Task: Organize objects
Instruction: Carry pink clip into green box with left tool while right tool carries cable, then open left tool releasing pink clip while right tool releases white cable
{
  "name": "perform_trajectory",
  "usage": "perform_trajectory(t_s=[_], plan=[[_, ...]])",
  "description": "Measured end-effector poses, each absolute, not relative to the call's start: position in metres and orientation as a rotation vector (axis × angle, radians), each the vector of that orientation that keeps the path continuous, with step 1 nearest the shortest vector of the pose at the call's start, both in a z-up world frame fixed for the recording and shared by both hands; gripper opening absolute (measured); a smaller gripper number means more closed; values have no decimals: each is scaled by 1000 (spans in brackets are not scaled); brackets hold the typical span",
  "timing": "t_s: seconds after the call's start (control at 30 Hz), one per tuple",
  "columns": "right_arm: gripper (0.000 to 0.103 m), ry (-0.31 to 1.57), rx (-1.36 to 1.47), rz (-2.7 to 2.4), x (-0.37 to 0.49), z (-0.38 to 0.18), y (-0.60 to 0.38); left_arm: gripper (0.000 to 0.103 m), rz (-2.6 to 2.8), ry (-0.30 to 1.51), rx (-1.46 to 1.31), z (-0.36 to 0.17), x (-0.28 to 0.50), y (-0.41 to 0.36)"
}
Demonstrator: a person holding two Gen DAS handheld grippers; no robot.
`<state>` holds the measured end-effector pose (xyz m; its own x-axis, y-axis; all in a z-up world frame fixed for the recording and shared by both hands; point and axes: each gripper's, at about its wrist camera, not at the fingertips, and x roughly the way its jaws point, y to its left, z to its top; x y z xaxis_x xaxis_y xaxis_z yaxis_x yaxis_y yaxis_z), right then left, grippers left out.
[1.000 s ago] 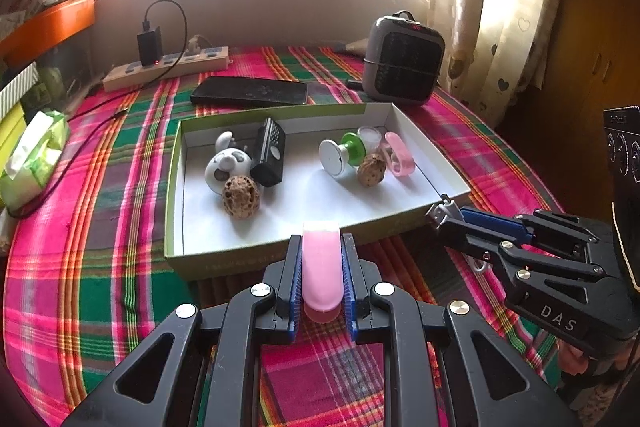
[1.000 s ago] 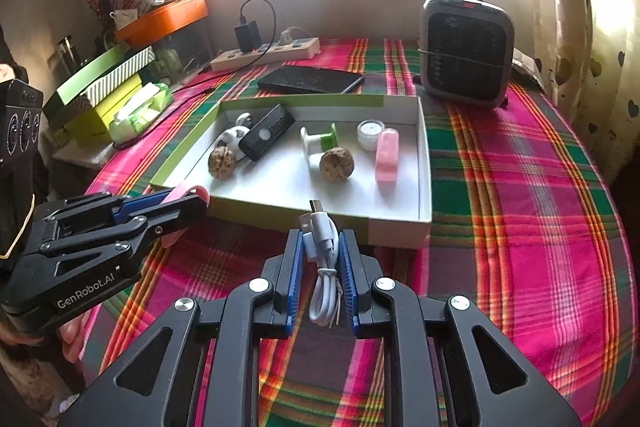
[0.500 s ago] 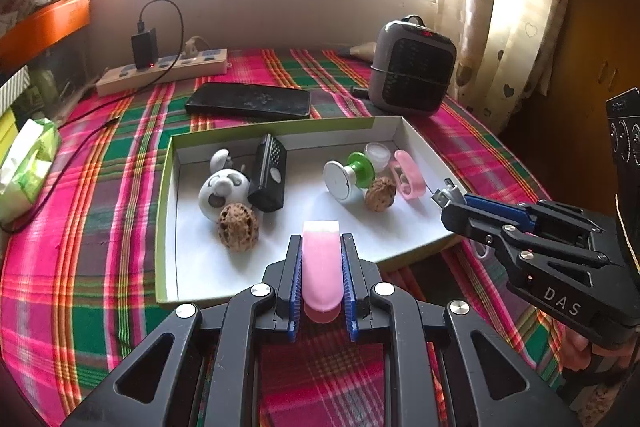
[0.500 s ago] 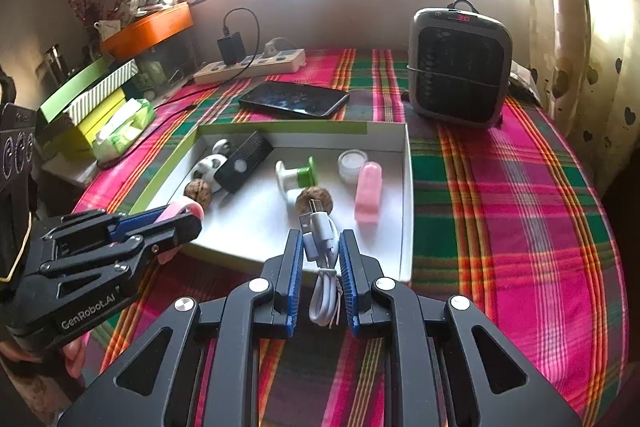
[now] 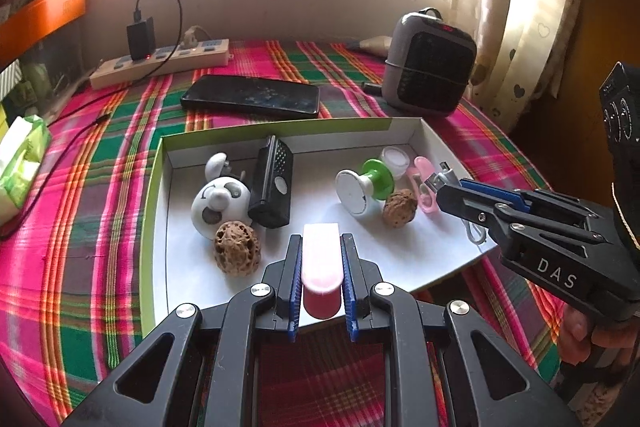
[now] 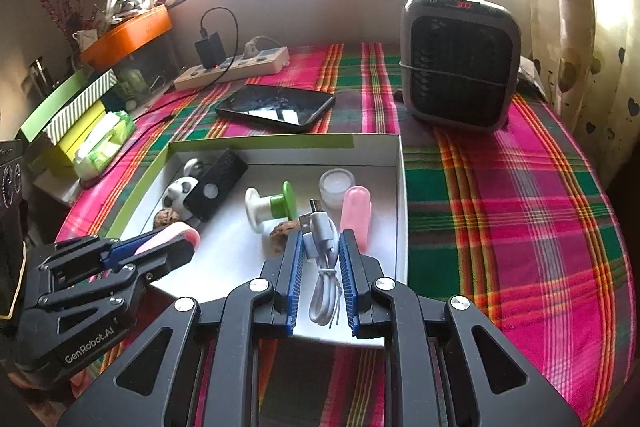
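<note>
Gripping a pink case (image 5: 321, 261), the left gripper (image 5: 321, 259) should lower before opening; the right gripper (image 6: 320, 259) clamps a white cable (image 6: 323, 247) over the box (image 6: 401, 211) just ahead.

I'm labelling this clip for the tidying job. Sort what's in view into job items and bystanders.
Job items:
- tray
- pink case, clamped in left gripper
- white cable, clamped in right gripper
- in the tray: walnuts, black remote, green spool

Bystanders:
- phone
- heater
- power strip
- tissue pack
</note>
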<state>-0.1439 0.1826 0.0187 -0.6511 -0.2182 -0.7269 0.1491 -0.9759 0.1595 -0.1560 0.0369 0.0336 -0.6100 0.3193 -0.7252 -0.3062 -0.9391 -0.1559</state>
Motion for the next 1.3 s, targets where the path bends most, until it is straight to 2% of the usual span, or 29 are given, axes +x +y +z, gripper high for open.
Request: perform_trajectory(t_s=[1.0,1.3], plan=[[20,-60,1257,-2689,-154,5,177,16,2532,-20,-1202,18,-169,39],[20,-57,1263,-2687,-154,4,177,20,2539,-19,-1210,18,-169,38]])
